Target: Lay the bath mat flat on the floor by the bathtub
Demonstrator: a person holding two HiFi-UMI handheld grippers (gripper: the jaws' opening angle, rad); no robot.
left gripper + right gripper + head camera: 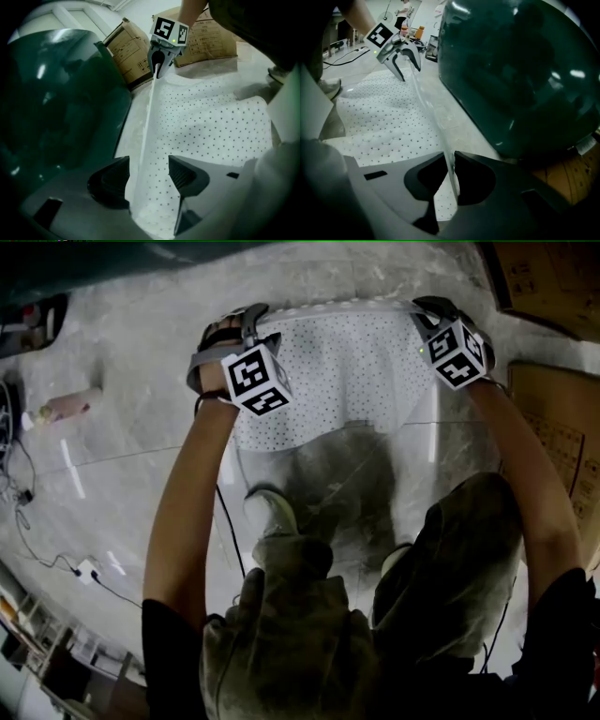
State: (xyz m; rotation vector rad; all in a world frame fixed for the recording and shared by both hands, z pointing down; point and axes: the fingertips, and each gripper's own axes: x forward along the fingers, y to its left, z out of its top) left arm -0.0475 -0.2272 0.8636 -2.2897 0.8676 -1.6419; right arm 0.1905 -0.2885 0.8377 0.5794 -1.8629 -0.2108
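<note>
green bathtub (pixel 56 103) beside dotted bath mat (pixel 211 122), cardboard boxes (pixel 126 51) beyond

The floor (pixel 122 446) is pale grey and mottled, like stone or concrete, with streaks of lamp glare at the left of the head view. A pinkish bottle (pixel 66 406) lies on it near the left edge. Below the bottle run thin black cables (pixel 25 495) and a white plug block (pixel 87 570). Brown cardboard boxes (pixel 548 277) fill the upper right corner. A shelf unit (pixel 42 652) shows at the lower left.
</note>
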